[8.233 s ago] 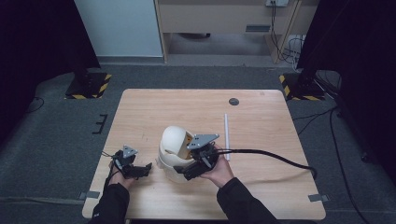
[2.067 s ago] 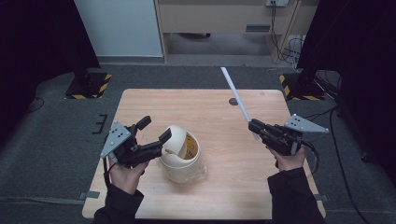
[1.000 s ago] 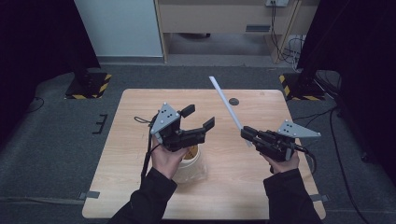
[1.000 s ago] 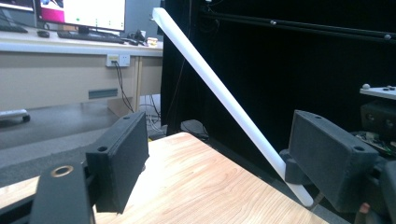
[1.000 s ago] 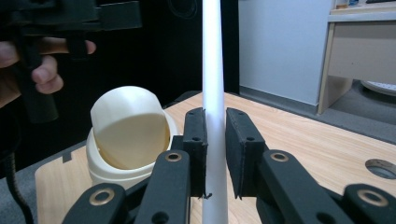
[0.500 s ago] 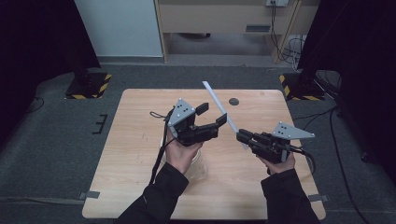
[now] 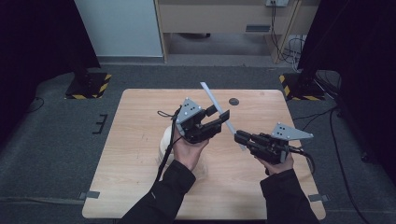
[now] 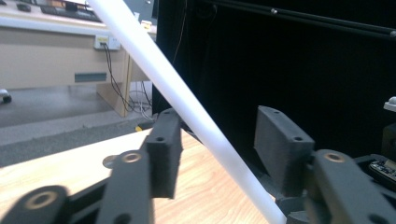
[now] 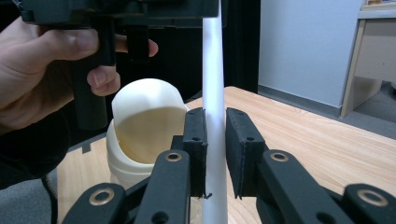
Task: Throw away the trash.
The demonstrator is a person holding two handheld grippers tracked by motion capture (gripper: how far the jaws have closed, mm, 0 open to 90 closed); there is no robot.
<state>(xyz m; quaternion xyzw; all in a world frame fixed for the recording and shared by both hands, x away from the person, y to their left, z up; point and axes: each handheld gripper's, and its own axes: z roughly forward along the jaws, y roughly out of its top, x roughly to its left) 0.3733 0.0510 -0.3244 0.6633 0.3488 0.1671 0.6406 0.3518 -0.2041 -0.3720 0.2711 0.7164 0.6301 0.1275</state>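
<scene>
A: Right gripper (image 9: 215, 140)?
B: Clamped on the white stick (image 7: 219, 109), held above the table (image 7: 140, 140).
A: Left gripper (image 8: 217, 140)?
B: Jaws just closing around the stick's upper part, not yet pressing it.

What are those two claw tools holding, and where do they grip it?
The right gripper clamps the white stick near its lower end. The left gripper has been closing around its middle, pads not yet pressing.
</scene>
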